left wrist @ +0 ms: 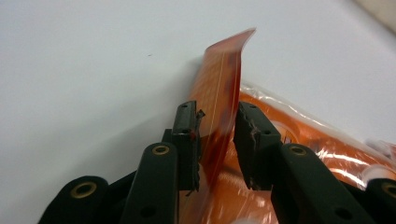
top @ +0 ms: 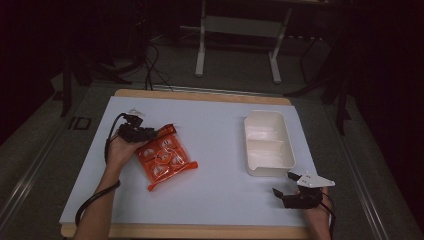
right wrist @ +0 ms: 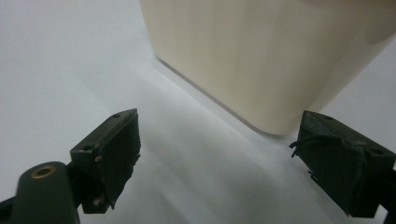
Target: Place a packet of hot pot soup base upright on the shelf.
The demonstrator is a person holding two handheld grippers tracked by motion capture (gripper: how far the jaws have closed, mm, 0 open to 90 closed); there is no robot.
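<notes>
An orange plastic packet with several round pieces inside lies at the table's left, its far sealed edge raised. My left gripper is shut on that edge. In the left gripper view the orange flap stands up between the pads of the left gripper, and the rest of the packet trails off to the right. My right gripper rests near the front right of the table, open, just in front of a white tub. The right gripper view shows the right gripper with nothing between its jaws and the tub's wall close ahead.
The pale blue mat covers a wooden table. The tub has two compartments and looks empty. Beyond the table are the metal legs of a stand and cables on a dark floor.
</notes>
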